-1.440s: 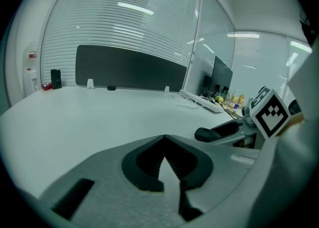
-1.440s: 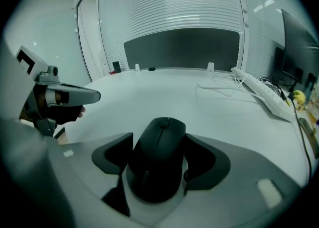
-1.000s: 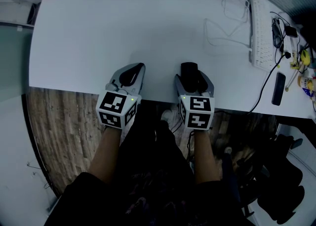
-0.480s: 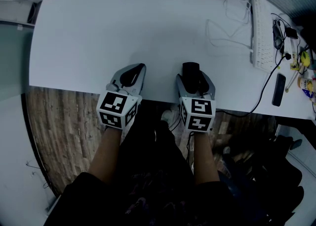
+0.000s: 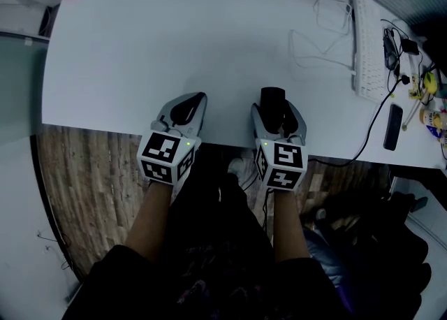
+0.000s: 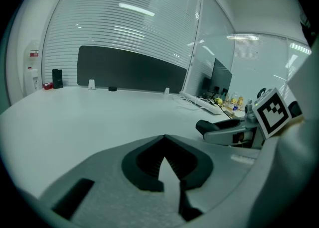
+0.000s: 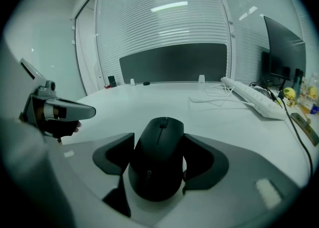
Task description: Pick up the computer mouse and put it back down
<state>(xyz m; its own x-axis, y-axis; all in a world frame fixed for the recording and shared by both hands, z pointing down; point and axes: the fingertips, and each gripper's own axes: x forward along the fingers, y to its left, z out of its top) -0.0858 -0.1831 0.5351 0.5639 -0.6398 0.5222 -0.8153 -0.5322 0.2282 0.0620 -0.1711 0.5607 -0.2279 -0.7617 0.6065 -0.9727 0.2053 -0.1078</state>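
Our right gripper [image 5: 278, 110] clasps the computer mouse [image 7: 157, 165] between its jaws at the table's [image 5: 174, 39] near edge, the mouse's long axis running near-to-far along them. Our left gripper [image 5: 187, 107], pinched together and empty, sits just left.

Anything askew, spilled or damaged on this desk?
Nothing stands out. The black mouse sits squarely between the right tongs, the left tongs are shut and empty, and the white desk shows no spill or damage. A white cable lies loose beside the keyboard.
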